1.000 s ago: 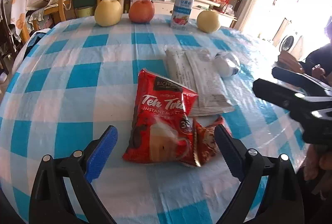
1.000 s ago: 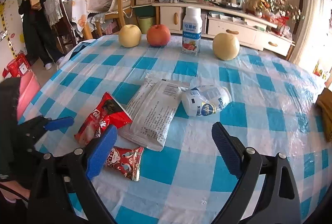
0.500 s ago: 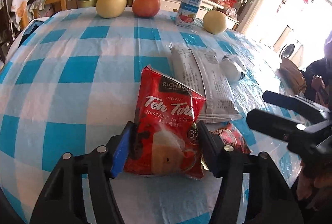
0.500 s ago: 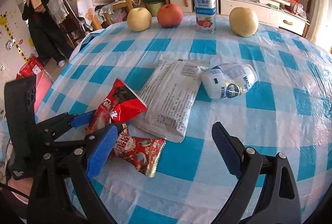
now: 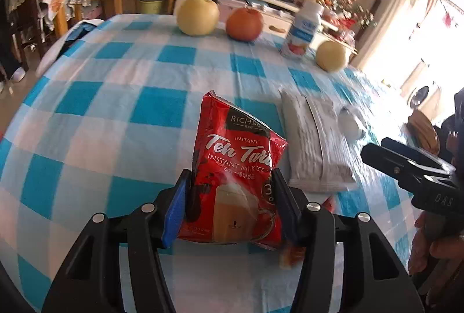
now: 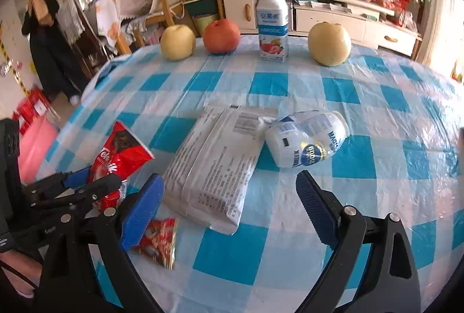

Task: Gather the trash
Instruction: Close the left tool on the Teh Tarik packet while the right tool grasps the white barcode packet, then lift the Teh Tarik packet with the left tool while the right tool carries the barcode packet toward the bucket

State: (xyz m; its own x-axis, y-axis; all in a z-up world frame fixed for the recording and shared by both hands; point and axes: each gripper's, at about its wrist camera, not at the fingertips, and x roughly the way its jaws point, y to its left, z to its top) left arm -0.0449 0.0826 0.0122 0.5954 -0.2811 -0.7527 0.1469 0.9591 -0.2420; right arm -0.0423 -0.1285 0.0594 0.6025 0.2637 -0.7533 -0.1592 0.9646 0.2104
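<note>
my left gripper (image 5: 230,198) had just been closing, and its blue pads were clamped on the lower part of the red milk tea packet (image 5: 236,168) — the packet stood up between them, its top edge leaning away over the checked tablecloth (image 5: 116,116). from the right wrist view i saw the same packet (image 6: 120,159) pinched at the left edge of the table, with a small red wrapper (image 6: 156,240) lying flat just under my right gripper's left finger. my right gripper (image 6: 229,208) hung over the cloth with its jaws wide apart and nothing between the pads. beyond it lay the white packet (image 6: 216,171), printed side up, and touching its far corner was a crushed white bottle (image 6: 307,137) on its side. along the far edge of the table stood a yellow pear (image 6: 177,42), a red apple (image 6: 221,35), an upright milk bottle (image 6: 273,29) and a second pear (image 6: 329,43) — all well apart from the trash. a person in dark clothes (image 6: 46,43) stood at the far left of the room.
</note>
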